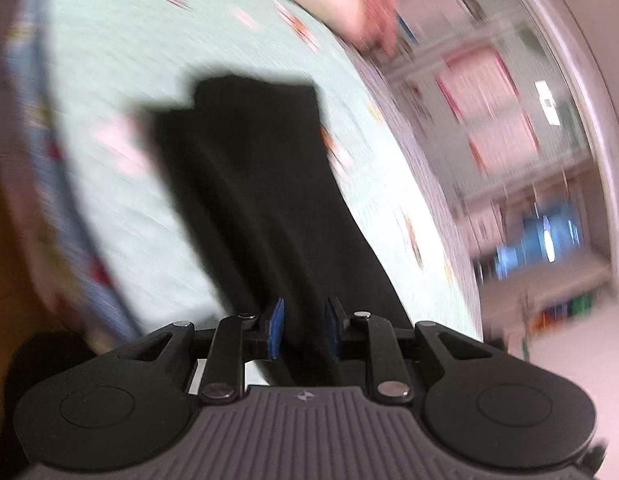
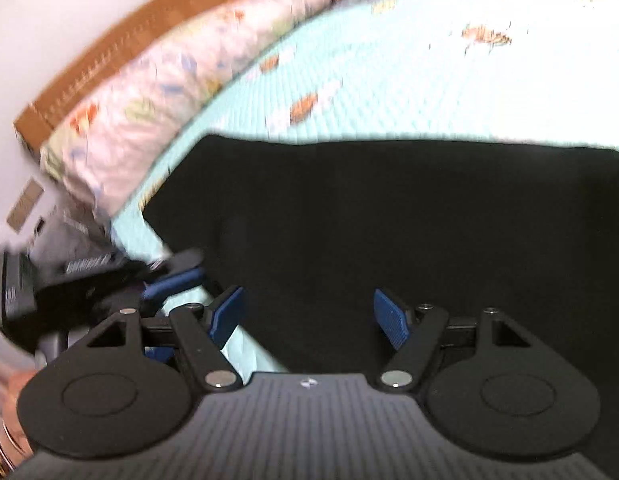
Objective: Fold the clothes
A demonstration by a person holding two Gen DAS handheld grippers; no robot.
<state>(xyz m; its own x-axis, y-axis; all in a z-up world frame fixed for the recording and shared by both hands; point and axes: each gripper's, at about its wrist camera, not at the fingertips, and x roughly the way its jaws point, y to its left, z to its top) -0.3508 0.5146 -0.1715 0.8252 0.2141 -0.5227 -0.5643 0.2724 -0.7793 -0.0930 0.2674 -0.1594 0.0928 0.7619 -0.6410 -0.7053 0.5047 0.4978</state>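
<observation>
Black garment [image 2: 389,220] lies on the bed [image 2: 409,80] near its pillow [image 2: 149,96] edge. Left gripper [image 1: 303,328] fingers nearly together on a fabric strip; right gripper [image 2: 309,320] fingers apart, empty. Advise drawing the strip taut and level before laying.

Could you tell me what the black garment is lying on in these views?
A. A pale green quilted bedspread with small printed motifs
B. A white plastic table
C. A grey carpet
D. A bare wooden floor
A: in both wrist views the black garment is spread across a pale green quilted bedspread dotted with small orange motifs, with a patterned pillow beside it.
</observation>
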